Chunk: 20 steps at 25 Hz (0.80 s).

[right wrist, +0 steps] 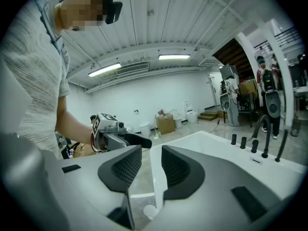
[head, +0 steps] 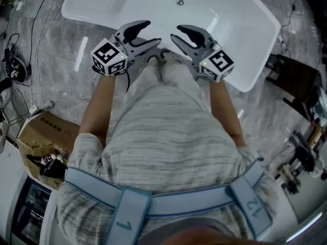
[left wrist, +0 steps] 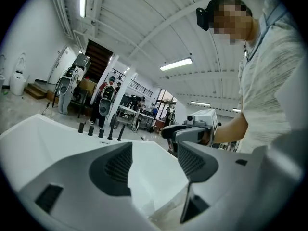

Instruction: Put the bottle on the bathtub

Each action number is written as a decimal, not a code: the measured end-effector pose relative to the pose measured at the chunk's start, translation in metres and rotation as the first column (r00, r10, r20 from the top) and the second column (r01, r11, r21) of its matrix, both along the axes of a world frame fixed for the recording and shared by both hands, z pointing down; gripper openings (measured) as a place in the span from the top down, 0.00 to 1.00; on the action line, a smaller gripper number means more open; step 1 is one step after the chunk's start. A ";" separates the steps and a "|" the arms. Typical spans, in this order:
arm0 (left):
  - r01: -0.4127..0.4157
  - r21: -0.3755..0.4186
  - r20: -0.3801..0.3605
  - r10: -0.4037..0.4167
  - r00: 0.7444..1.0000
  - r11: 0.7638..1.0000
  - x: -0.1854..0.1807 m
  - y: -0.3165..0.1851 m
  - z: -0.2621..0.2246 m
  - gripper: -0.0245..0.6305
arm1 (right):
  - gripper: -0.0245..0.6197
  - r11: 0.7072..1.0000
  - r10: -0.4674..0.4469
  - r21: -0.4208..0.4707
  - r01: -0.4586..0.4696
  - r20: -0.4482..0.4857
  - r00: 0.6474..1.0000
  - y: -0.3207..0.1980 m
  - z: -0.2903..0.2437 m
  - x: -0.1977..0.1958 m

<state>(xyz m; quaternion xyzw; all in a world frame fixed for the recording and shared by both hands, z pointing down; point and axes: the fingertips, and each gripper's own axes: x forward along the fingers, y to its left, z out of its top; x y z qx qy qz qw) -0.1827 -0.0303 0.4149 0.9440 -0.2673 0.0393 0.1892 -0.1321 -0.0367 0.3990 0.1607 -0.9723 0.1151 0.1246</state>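
two empty grippers: left gripper (head: pixel 145 33) and right gripper (head: pixel 178 34) hover mid-frame over the near rim of the bathtub (head: pixel 240 60), jaws spread, nothing between them. can't spot the bottle in any view, so i'd guess this is a ready pose before fetching it.

This is a large indoor hall used as a workshop or test lab, not a home bathroom. The white bathtub (head: pixel 240 14) stands free on a marble-patterned floor (head: pixel 66 55), with loose cables (head: pixel 20 60) along the left edge of the head view and a cardboard box (head: pixel 43 131) at lower left. The left gripper view shows a ribbed white ceiling (left wrist: pixel 144 18) with tube lights (left wrist: pixel 176 64), and at left centre speaker-like units on stands (left wrist: pixel 104 106), work tables (left wrist: pixel 126 110) and a dark staircase opening (left wrist: pixel 98 52). The right gripper view shows a toilet (right wrist: pixel 192 114) by the far white wall.
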 end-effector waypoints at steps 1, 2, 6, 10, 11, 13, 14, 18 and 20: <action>0.003 0.011 -0.003 -0.003 1.000 1.000 0.000 -0.001 -0.007 0.51 | 0.76 1.000 -0.003 0.012 0.003 0.002 1.000 0.000 -0.006 -0.001; 0.007 0.021 -0.006 -0.007 1.000 1.000 0.001 -0.001 -0.013 0.51 | 0.76 1.000 -0.006 0.022 0.006 0.007 1.000 0.000 -0.011 -0.003; 0.024 0.057 -0.003 -0.024 1.000 0.998 0.001 -0.002 -0.031 0.51 | 0.76 0.999 0.006 0.041 -0.008 0.038 0.999 -0.004 -0.030 -0.005; 0.020 0.070 -0.005 -0.019 1.000 0.997 -0.002 -0.001 -0.042 0.51 | 0.76 0.999 0.001 0.042 -0.003 0.063 0.998 -0.007 -0.044 -0.014; 0.017 0.073 -0.007 -0.017 1.000 0.997 -0.002 0.000 -0.046 0.51 | 0.76 0.999 -0.011 0.051 0.008 0.060 0.998 -0.007 -0.047 -0.016; 0.015 0.089 -0.002 -0.015 1.000 0.996 0.000 0.000 -0.053 0.51 | 0.76 0.998 -0.019 0.066 0.015 0.055 0.998 -0.007 -0.052 -0.017; 0.017 0.102 0.001 -0.018 1.000 0.995 0.001 0.000 -0.056 0.51 | 0.76 0.997 -0.017 0.070 0.013 0.056 0.998 -0.008 -0.055 -0.016; 0.029 0.152 0.023 -0.033 0.999 0.988 0.002 -0.003 -0.069 0.53 | 0.77 0.994 -0.046 0.104 0.042 0.037 0.998 -0.009 -0.062 -0.018; 0.030 0.168 0.039 -0.037 0.999 0.985 0.003 -0.001 -0.072 0.59 | 0.87 0.991 -0.055 0.126 0.051 0.028 0.998 -0.009 -0.063 -0.018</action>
